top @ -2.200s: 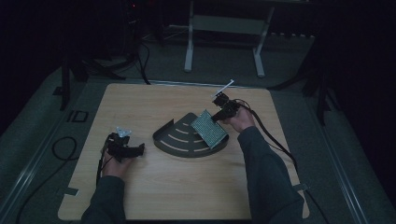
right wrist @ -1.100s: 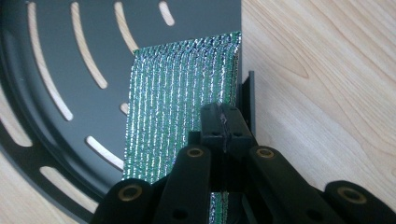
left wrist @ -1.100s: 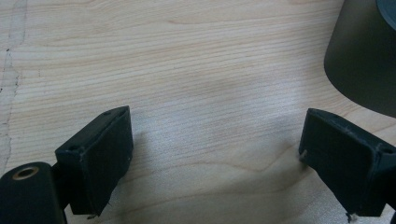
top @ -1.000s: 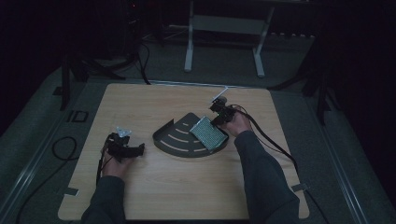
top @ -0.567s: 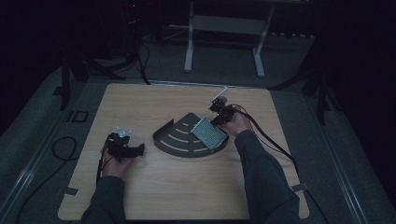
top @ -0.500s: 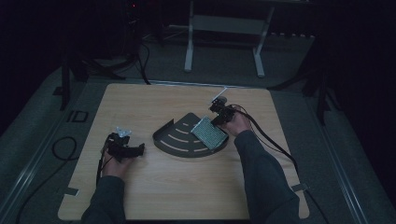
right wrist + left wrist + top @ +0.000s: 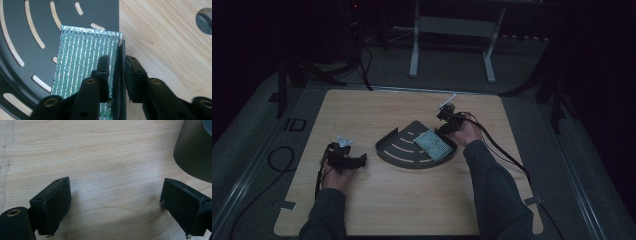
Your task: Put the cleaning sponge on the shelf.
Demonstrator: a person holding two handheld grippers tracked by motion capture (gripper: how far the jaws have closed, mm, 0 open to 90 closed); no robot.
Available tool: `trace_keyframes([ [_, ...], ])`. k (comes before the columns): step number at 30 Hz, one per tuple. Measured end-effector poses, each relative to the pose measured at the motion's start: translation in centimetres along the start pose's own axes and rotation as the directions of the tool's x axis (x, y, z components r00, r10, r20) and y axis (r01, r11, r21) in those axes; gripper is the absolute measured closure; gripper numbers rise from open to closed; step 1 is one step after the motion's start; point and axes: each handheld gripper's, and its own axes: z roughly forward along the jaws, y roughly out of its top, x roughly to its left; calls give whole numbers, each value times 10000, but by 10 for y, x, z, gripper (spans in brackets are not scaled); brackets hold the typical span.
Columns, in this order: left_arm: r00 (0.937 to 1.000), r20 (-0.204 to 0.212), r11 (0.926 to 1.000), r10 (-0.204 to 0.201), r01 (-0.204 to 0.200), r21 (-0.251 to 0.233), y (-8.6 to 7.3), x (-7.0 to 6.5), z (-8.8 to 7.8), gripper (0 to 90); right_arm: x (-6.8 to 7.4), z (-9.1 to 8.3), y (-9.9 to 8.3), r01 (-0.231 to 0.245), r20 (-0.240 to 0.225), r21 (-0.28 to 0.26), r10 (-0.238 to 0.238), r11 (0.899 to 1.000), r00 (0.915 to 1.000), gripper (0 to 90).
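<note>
The silvery ribbed pad (image 7: 432, 145) is lying flat on the right part of the dark slotted tray (image 7: 399, 150), which is sitting near the middle of the wooden tabletop (image 7: 412, 200). The right gripper (image 7: 446, 126) is sitting at the pad's far right edge; in the right gripper view its fingers (image 7: 105, 67) have just been opening and are standing slightly apart, straddling the tray's raised rim and the pad's (image 7: 82, 62) edge without pinching them. The left gripper (image 7: 346, 160) is resting well to the left of the tray, its fingers (image 7: 53, 205) spread wide over bare wood, grasping nothing
</note>
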Motion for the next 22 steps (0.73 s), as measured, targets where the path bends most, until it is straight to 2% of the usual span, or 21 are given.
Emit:
trace_keyframes([
  [4,10000,1,10000,0,0,0,0,0,0,103,0,-7,-3,-66,145,-428,73,9991,9999,597],
  [12,10000,0,10000,-2,2,-2,0,0,0,102,-14,-18,-22,-684,-72,-1439,681,9872,9977,557],
  [18,10000,-4,10000,-7,7,-2,0,0,0,102,-18,-22,-34,-833,-119,-1403,825,9866,9965,541],
  [22,10000,-5,10000,-5,5,-2,0,0,0,102,-19,-25,-50,-912,-182,-1288,896,9875,9958,498],
])
